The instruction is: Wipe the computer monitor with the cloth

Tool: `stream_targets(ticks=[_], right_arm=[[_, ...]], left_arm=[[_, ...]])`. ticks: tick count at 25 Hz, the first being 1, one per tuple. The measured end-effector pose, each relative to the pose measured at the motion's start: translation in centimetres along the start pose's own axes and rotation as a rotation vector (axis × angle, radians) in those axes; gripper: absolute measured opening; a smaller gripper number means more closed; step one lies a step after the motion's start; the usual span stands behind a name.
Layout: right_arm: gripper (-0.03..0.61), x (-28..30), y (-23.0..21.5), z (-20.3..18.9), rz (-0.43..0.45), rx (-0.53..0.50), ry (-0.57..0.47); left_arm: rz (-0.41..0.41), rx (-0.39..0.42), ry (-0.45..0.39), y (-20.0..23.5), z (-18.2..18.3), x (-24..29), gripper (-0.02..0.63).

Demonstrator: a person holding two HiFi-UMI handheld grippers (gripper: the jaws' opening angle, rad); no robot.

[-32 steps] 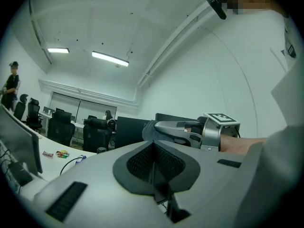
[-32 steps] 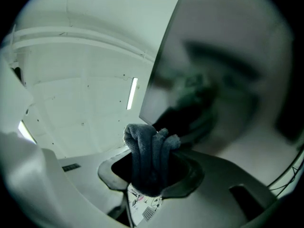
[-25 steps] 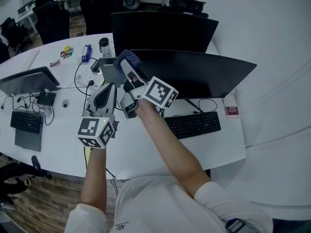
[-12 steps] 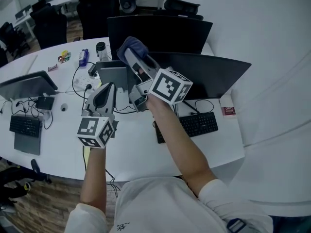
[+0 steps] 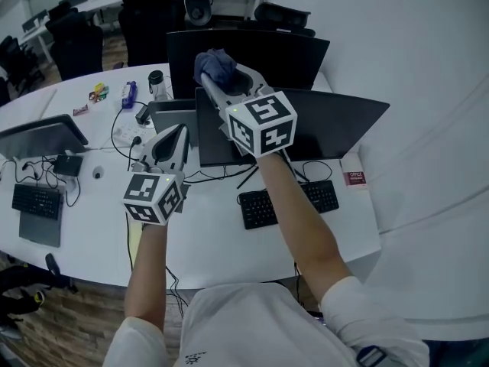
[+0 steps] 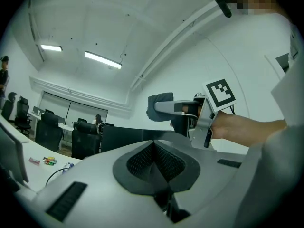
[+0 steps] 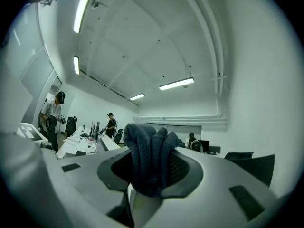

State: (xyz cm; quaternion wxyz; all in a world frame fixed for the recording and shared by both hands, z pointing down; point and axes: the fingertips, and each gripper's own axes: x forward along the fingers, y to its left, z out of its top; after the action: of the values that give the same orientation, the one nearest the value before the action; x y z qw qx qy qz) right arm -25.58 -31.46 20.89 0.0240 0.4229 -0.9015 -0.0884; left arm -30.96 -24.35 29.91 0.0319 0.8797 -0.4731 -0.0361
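In the head view my right gripper (image 5: 221,76) is raised over the table, shut on a bunched blue-grey cloth (image 5: 215,65). It hangs above the top left corner of the nearer dark monitor (image 5: 328,127); a second dark monitor (image 5: 256,50) stands behind it. The right gripper view shows the cloth (image 7: 151,159) pinched between the pads, pointing up at the ceiling. My left gripper (image 5: 176,134) is lower, to the left of the monitor, with its jaws closed on nothing (image 6: 155,158). From the left gripper view the cloth (image 6: 158,107) shows up high.
A black keyboard (image 5: 285,202) and cables lie on the white table (image 5: 206,235) before the monitor. A third monitor (image 5: 42,134) and keyboard (image 5: 30,197) are at the left, a bottle (image 5: 157,81) at the back. Office chairs and people stand beyond.
My right gripper has lifted the cloth up and away from me, from the monitor's left edge to above its top corner. The left gripper has barely moved.
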Motion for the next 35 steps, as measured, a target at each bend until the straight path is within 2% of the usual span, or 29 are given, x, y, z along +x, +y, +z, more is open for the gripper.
stream_targets(ticks=[6,18,35], right_arm=[[0.137,1.1,0.1,-2.6,-0.014,0.016,0.065],[0.138,-0.7,-3.0,-3.6,-0.055,0.019,0.096],[0.138,-7.5,-12.4,-5.2,-0.084,0.063,0.082]], left_arm=[[0.004,0.004,0.014,-0.2,-0.7,0.0,0.009],[-0.002,0.013,0.033,-1.7,-1.1,1.0,0.009],[-0.038,-0.021,0.033,-10.2,-1.3,8.6,0.009]])
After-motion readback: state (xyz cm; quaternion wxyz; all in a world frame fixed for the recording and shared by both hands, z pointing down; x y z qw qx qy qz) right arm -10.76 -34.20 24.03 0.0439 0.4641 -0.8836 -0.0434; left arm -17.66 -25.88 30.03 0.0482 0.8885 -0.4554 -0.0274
